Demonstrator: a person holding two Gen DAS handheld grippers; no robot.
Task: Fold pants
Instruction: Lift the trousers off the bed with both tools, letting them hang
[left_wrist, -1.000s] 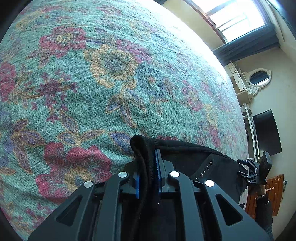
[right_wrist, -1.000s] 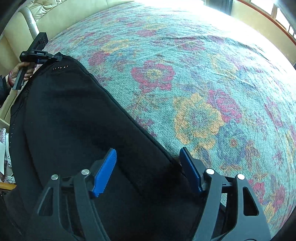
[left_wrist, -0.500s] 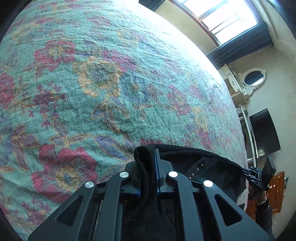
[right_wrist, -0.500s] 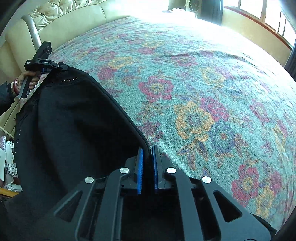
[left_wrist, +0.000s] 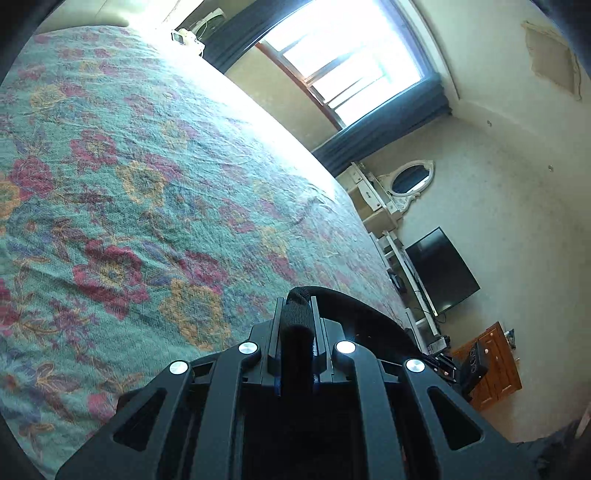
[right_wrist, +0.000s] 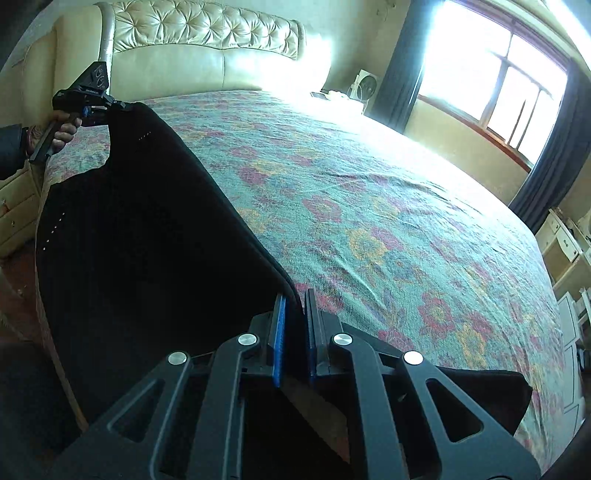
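Note:
Black pants hang stretched between the two grippers, lifted off the floral bedspread. My right gripper is shut on the pants' top edge near one end. In the right wrist view the left gripper shows at far left in a hand, clamped on the other corner. In the left wrist view my left gripper is shut on a thick fold of the black pants. The right gripper appears small at lower right there. A row of small studs marks the fabric.
A tufted cream headboard stands at the bed's far end. A bright window with dark curtains runs along the far side. White drawers, a television and a wooden cabinet line the wall past the foot.
The right jaws closed from wide open onto the pants' edge. Both grippers then rose and swung, lifting the pants off the bed so they hang between them.

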